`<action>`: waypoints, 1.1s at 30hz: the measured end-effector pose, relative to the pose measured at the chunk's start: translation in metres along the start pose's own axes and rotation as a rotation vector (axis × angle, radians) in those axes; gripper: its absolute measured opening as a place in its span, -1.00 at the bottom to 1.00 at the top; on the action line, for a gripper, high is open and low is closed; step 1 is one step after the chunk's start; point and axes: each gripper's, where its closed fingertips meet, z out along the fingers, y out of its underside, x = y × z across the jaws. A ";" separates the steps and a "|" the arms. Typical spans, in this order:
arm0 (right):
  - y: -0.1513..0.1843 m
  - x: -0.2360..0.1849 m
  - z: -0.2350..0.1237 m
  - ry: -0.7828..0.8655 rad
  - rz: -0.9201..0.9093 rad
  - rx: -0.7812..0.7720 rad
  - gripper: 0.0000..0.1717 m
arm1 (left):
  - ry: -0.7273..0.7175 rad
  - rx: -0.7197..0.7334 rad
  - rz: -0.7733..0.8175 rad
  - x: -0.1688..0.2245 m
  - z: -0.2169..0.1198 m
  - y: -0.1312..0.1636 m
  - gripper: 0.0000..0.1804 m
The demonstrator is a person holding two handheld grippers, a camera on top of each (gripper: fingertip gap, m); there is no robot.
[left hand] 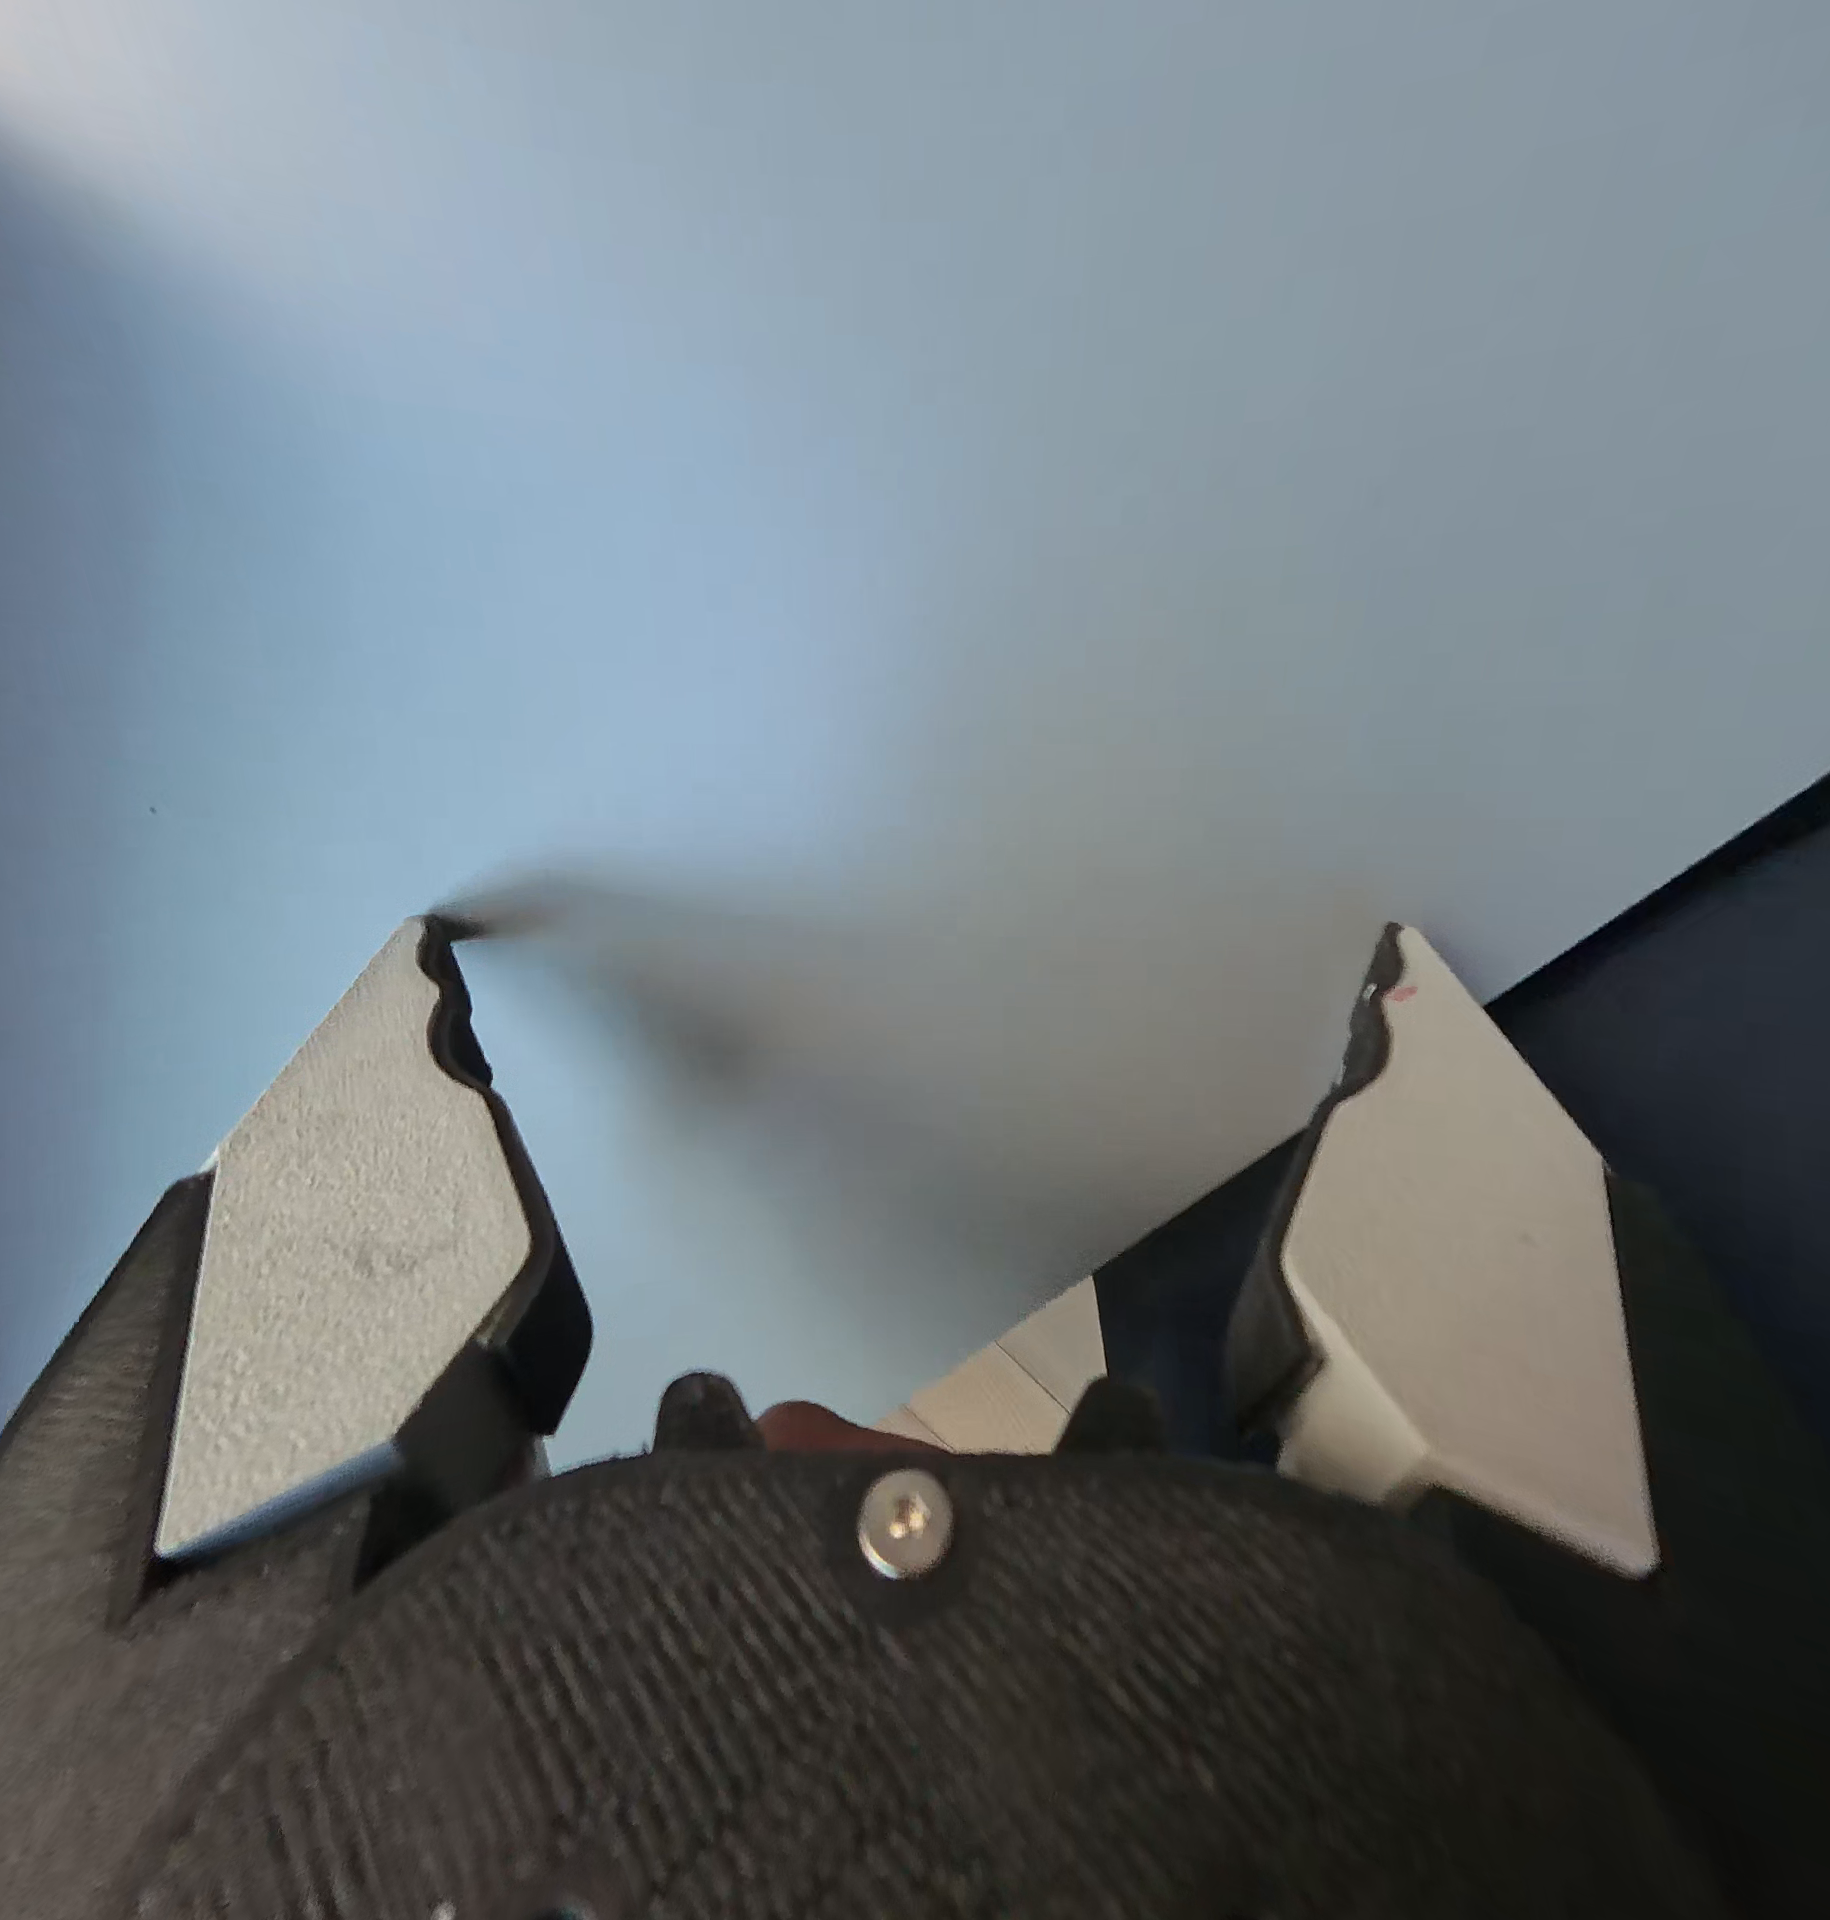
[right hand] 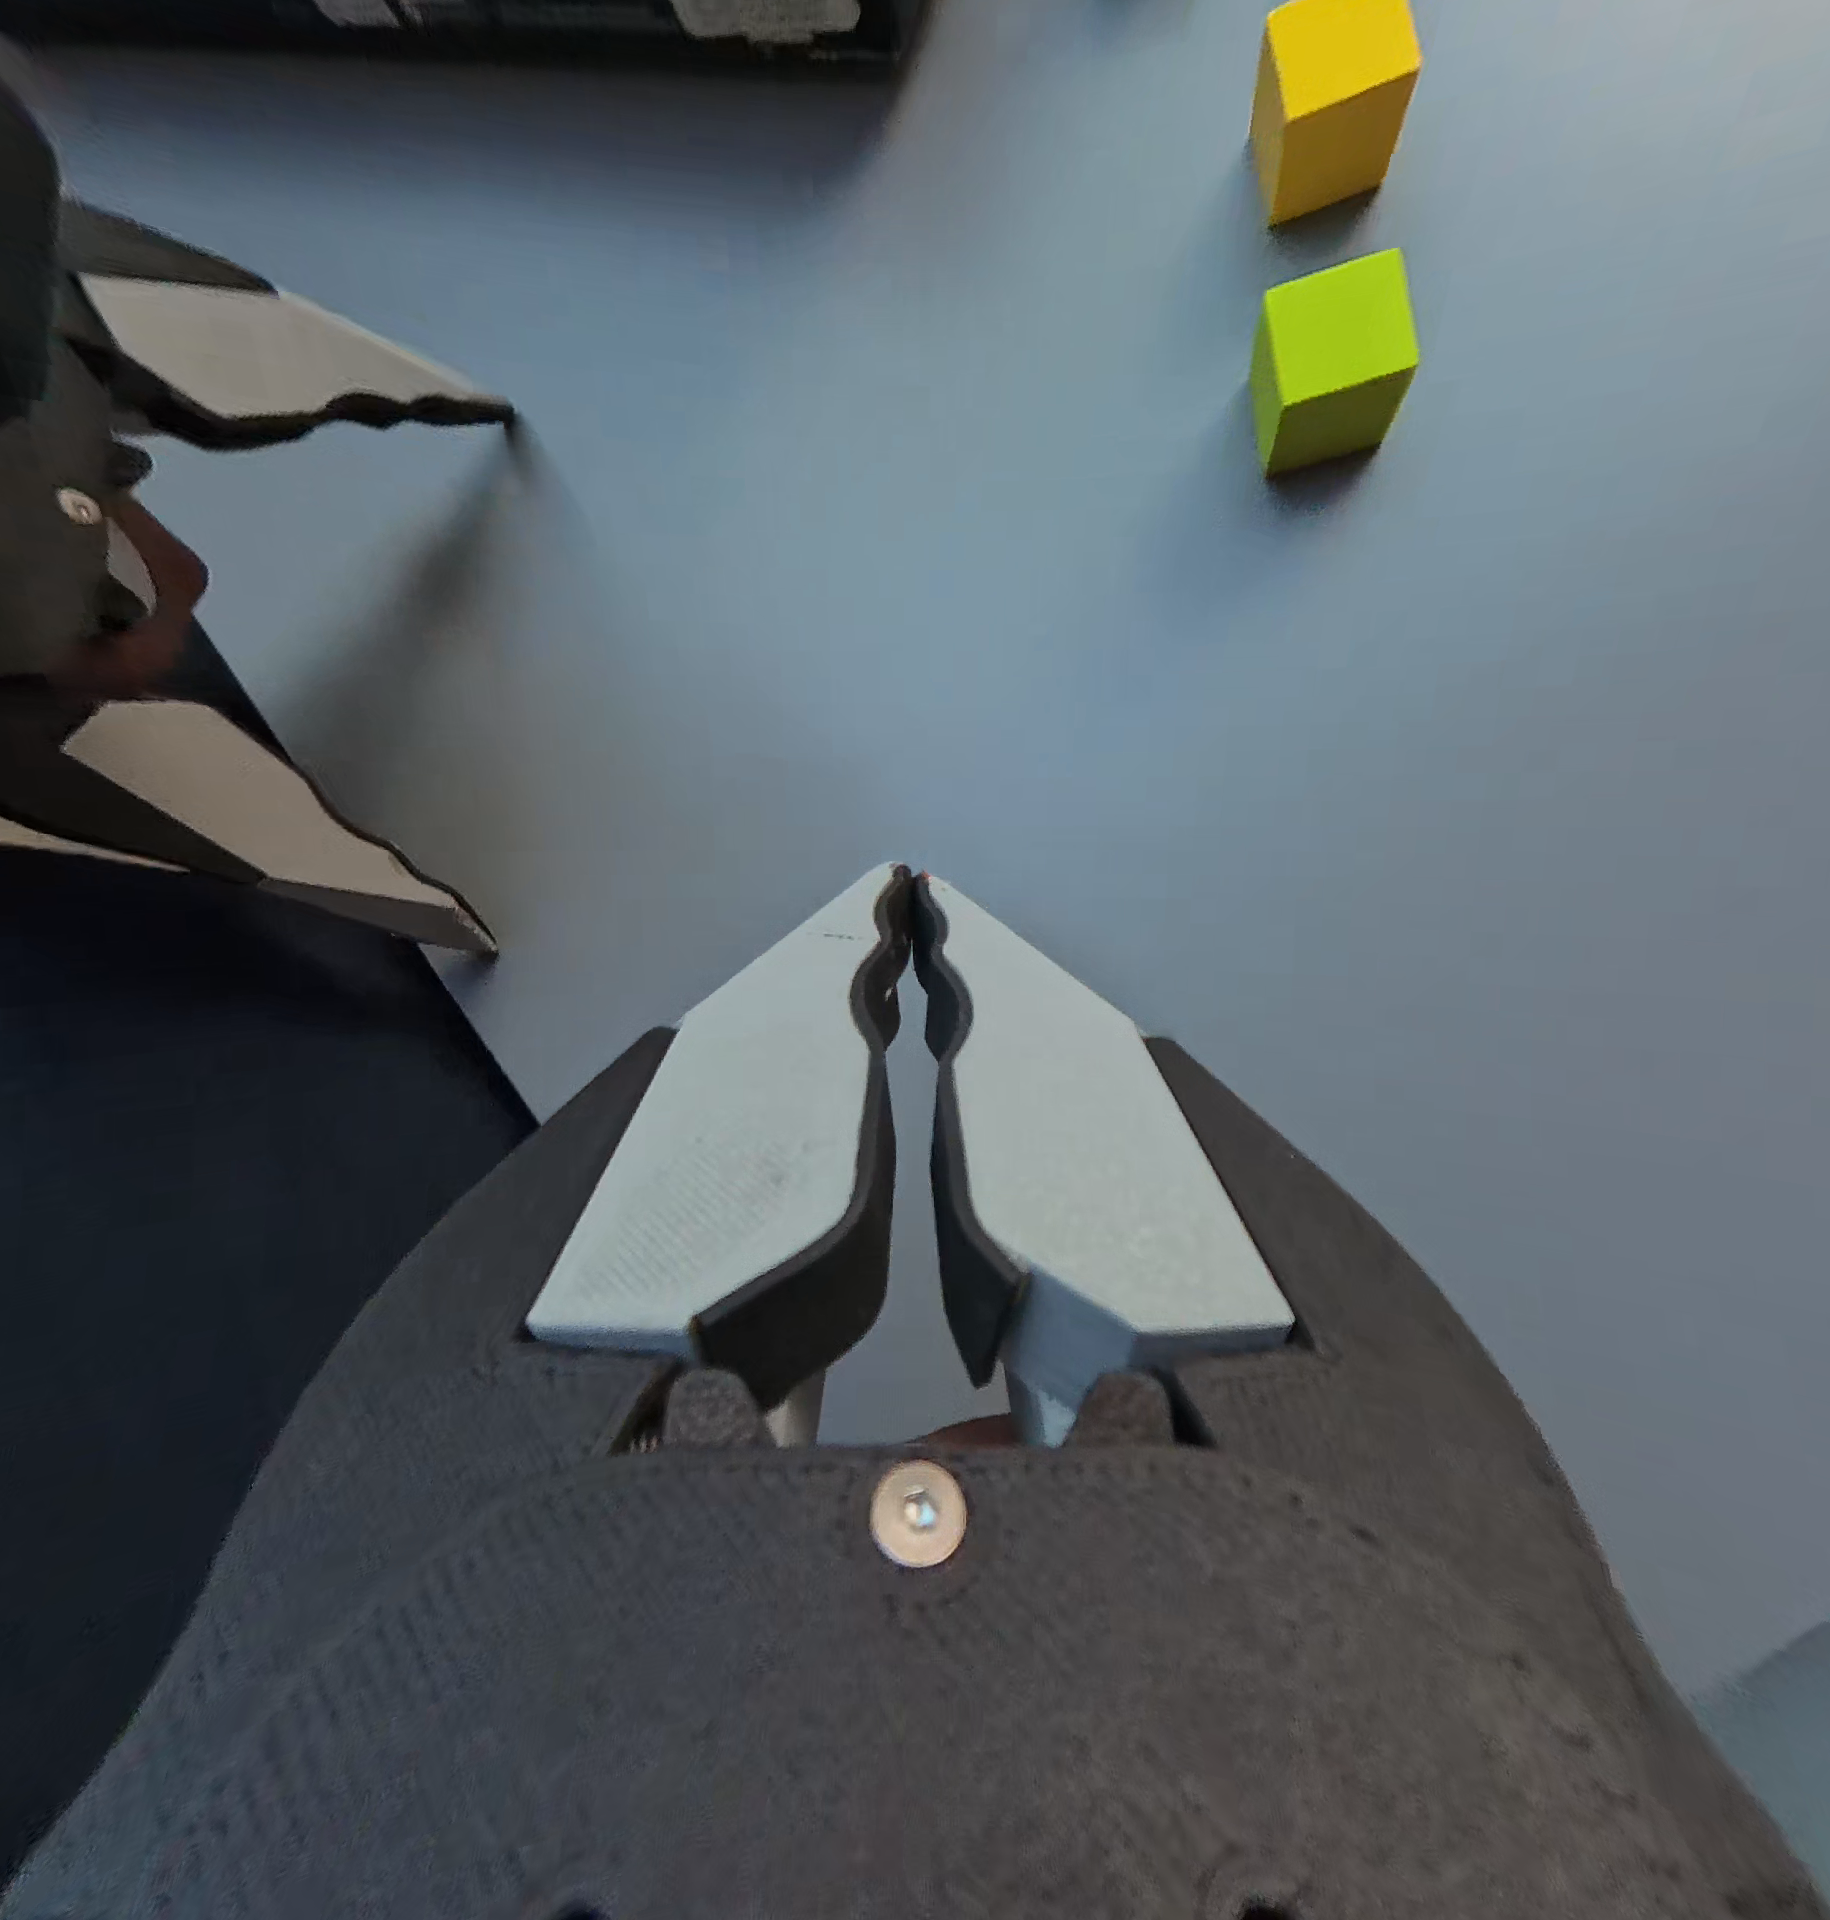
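My left gripper (left hand: 911,925) is wide open with nothing between its fingers, its tips close over the blue table (left hand: 890,468) near the table's edge. It also shows in the right wrist view (right hand: 500,681) at the left, open. My right gripper (right hand: 906,873) is shut, its black pads meeting at the tips with nothing between them, above the blue table (right hand: 994,644). A green cube (right hand: 1332,358) stands on the table ahead and to the right of it. A yellow cube (right hand: 1332,104) stands just beyond the green one.
The table's edge runs diagonally at the lower right of the left wrist view, with a dark floor (left hand: 1721,1039) below it. A dark object (right hand: 454,26) lies along the far edge of the table in the right wrist view. The left gripper's tips are roughly 15 cm from the right gripper's. My right gripper is the nearer one to the green cube (right hand: 1332,358): about 15 cm, against 25 cm.
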 end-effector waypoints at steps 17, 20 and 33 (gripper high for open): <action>-0.002 -0.003 -0.018 0.237 0.046 -0.012 -1.00 | 0.052 0.080 0.149 0.002 0.000 -0.004 0.78; -0.013 0.003 -0.007 0.207 0.000 -0.021 -1.00 | 0.050 0.066 0.147 0.002 0.000 -0.004 0.78; -0.002 0.014 0.018 0.093 -0.024 -0.063 -0.89 | 0.015 0.008 0.045 0.003 0.000 -0.002 0.78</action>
